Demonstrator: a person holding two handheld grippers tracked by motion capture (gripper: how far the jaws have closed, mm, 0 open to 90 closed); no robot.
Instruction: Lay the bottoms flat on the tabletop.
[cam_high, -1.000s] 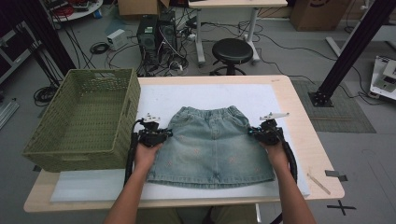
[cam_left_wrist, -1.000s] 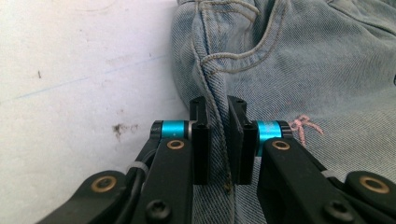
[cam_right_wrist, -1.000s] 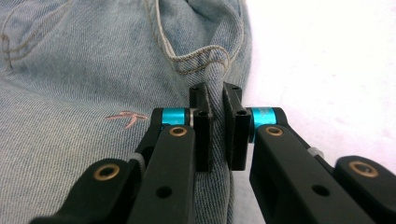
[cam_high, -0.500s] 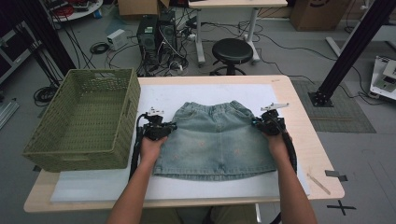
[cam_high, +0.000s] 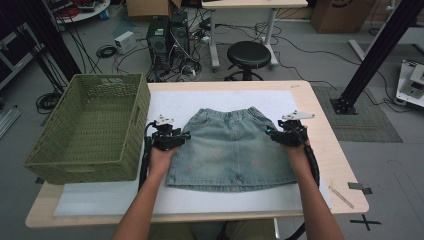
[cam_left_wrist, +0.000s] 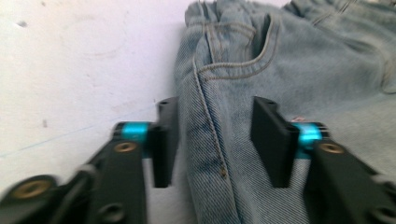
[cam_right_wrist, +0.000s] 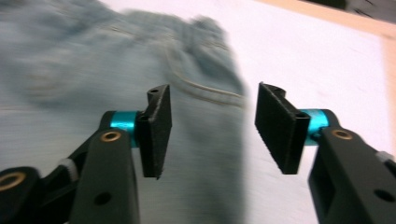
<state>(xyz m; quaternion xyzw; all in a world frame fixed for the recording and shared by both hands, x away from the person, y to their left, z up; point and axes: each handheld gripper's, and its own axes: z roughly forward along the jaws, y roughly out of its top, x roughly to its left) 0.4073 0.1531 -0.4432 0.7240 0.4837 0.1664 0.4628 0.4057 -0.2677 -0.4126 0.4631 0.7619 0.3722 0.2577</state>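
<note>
A soft, floppy denim skirt (cam_high: 232, 147) lies flat mid-table beside a green basket (cam_high: 90, 130), its side seams, the sturdiest grip, between the just-opened jaws of the left gripper (cam_high: 172, 139) and right gripper (cam_high: 282, 135).

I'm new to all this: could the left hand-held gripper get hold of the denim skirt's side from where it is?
Probably yes. The left hand-held gripper has just been opening, and its jaws straddle the side seam of the denim skirt with nothing else between them.

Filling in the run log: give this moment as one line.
left gripper: jaws just opened, astride skirt edge | right gripper: jaws just opened, same | denim skirt: flat on table | basket: left
</note>
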